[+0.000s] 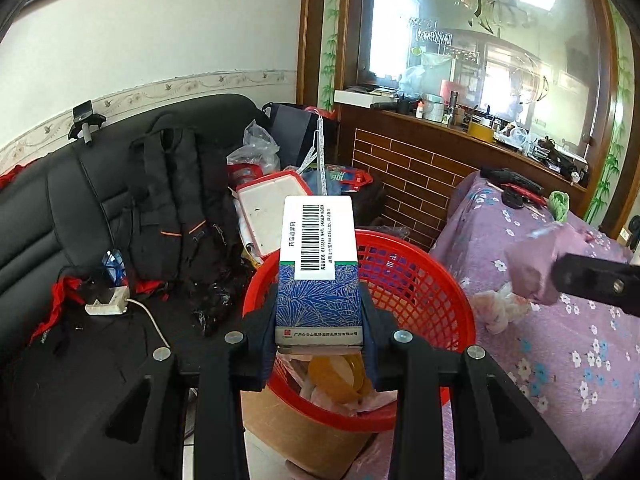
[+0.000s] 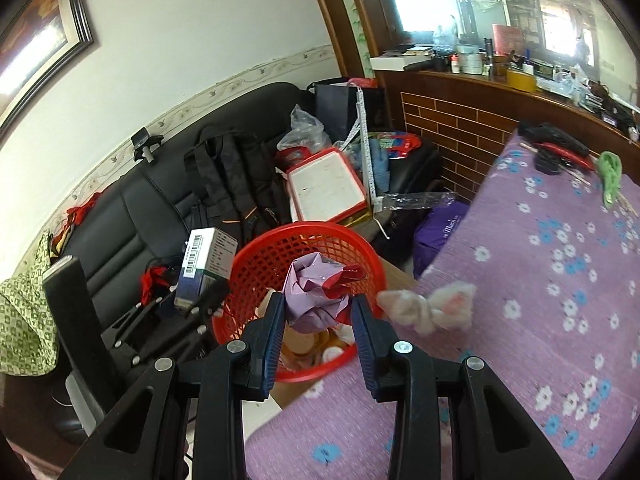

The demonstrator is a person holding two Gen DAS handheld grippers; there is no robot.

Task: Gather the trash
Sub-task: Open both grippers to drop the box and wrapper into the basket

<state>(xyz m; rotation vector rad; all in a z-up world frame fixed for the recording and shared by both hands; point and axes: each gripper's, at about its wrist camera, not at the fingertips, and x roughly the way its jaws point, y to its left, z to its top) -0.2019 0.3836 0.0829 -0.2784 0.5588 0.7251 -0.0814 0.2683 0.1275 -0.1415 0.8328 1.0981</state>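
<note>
Over the red basket (image 1: 420, 280), my left tool (image 1: 320, 320) pinched a medicine box (image 1: 318, 264); my right tool (image 2: 318, 312) pinched crumpled purple paper (image 2: 308, 292).

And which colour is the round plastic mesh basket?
The round plastic mesh basket is red, clearest in the right wrist view.

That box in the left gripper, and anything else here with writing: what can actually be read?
"药品追溯码": beside the barcode on the white label of the box held in the left gripper.
Digits and fine print by the barcode: too small to read surely.
Maker's line at the box's lower edge: too small.
"Much": partly legible on the purple bag.
Red packaging on the sofa: blurred.
</note>
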